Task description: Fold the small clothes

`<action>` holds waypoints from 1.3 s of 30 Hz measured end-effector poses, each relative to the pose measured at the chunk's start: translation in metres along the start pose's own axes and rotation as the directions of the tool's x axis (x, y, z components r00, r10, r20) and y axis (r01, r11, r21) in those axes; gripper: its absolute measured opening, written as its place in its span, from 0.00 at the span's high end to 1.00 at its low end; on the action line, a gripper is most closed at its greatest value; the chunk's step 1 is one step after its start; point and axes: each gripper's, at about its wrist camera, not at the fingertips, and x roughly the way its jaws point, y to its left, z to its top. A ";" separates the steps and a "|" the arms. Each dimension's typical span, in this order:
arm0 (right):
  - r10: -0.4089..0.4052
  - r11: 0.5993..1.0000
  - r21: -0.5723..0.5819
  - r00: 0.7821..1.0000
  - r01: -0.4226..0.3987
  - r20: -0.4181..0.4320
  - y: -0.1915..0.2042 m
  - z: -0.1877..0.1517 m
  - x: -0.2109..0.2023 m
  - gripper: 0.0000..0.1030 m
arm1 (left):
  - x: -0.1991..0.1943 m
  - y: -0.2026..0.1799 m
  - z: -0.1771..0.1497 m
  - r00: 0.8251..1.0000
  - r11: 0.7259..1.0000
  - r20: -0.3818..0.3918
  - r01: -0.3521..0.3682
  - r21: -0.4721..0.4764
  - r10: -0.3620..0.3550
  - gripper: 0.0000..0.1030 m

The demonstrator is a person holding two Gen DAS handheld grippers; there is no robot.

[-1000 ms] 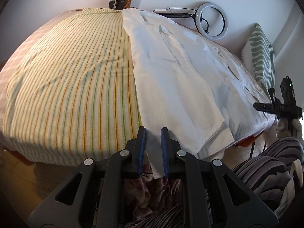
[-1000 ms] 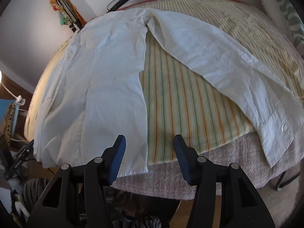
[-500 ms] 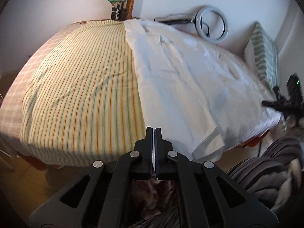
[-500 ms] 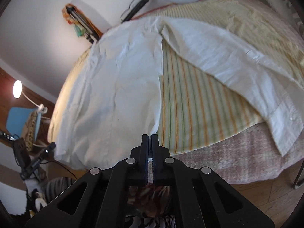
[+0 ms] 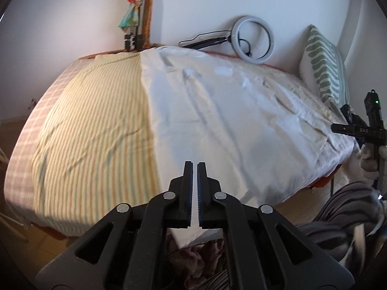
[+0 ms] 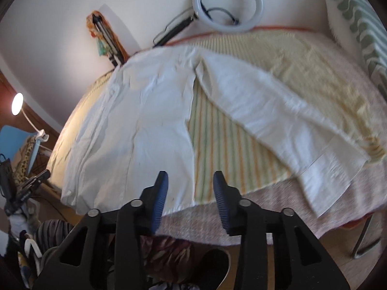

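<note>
Across one bed (image 5: 79, 130) we see one white shirt (image 6: 135, 130); our left gripper (image 5: 195, 169) is pressed together, our right gripper (image 6: 191, 181) opening, both empty.

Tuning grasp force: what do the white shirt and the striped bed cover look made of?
White shirt: thin woven fabric, likely cotton or linen, matte; fine creases, flat-lying sleeve.
Striped bed cover: looks heavier, ribbed woven cloth, matte; yellow, green, orange stripes, soft broad wrinkles. Fibre cannot be told for either.
</note>
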 end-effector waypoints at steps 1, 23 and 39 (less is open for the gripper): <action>-0.009 1.000 0.003 1.000 0.009 0.010 -0.007 0.004 -0.003 0.63 | 0.000 -0.004 0.004 1.000 1.000 0.005 0.009 0.007 -0.009 0.92; -0.140 0.990 -0.001 0.978 0.141 -0.153 -0.144 0.066 0.048 0.47 | 0.056 -0.078 0.027 0.994 0.993 -0.063 0.090 0.081 -0.085 0.63; -0.045 0.998 -0.049 0.999 0.044 -0.027 -0.061 0.072 0.006 0.97 | 0.057 -0.074 0.028 0.993 0.990 -0.053 0.107 0.088 -0.103 0.63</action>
